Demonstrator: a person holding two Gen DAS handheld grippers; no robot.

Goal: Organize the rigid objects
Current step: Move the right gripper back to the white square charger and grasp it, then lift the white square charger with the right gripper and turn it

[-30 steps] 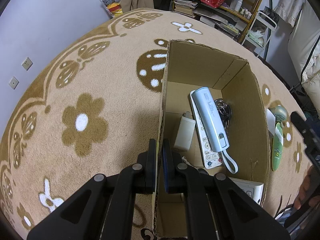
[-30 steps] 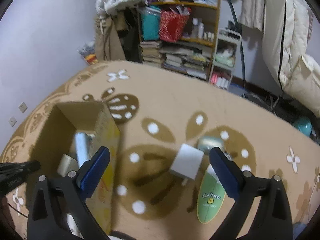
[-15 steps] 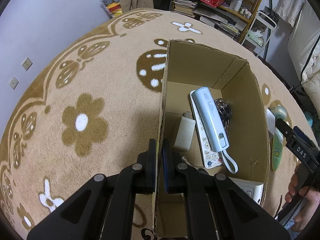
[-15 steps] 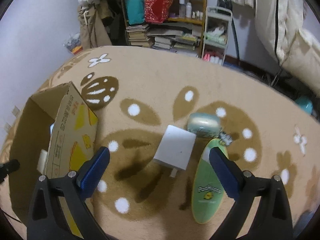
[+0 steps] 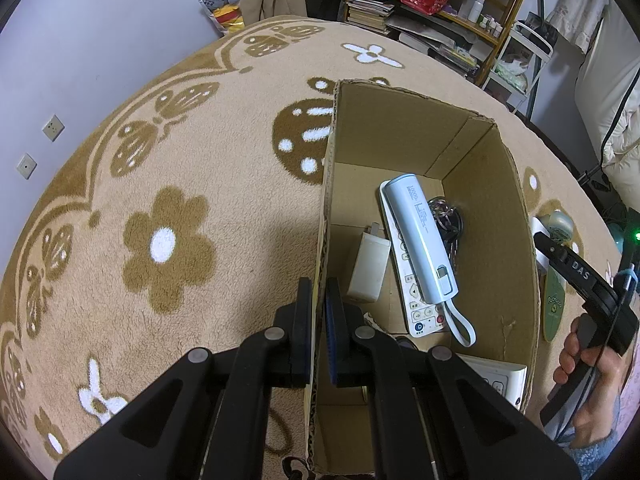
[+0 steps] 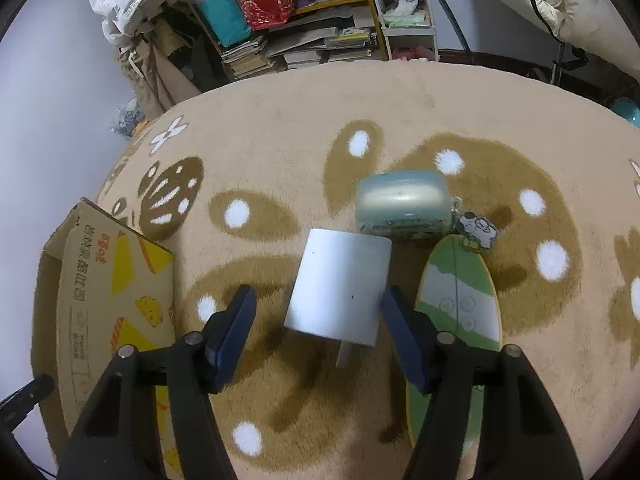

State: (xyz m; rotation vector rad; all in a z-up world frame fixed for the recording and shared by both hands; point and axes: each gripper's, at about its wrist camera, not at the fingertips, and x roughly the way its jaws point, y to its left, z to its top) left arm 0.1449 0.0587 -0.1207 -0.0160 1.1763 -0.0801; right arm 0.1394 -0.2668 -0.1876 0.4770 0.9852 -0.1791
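Observation:
My left gripper [image 5: 319, 292] is shut on the left wall of the open cardboard box [image 5: 326, 216]. Inside lie a light blue power bank [image 5: 422, 236], a white remote [image 5: 416, 304], a white charger [image 5: 370, 266], keys [image 5: 448, 220] and a white device [image 5: 496, 376]. My right gripper [image 6: 316, 304] is open, its fingers on either side of a white charger block [image 6: 340, 284] lying on the rug, not touching it. A pale green case [image 6: 402, 200] and a green oval remote [image 6: 460, 304] lie right beside it.
The box's outer wall [image 6: 116, 300] stands left of the right gripper. A patterned beige rug [image 6: 400, 112] covers the floor. Cluttered shelves [image 6: 312, 20] with books and a red bag stand beyond the rug. The right gripper also shows past the box [image 5: 576, 276].
My right gripper has moved down and forward over the rug, and the white charger block now lies between its fingers. The left gripper and box have not moved.

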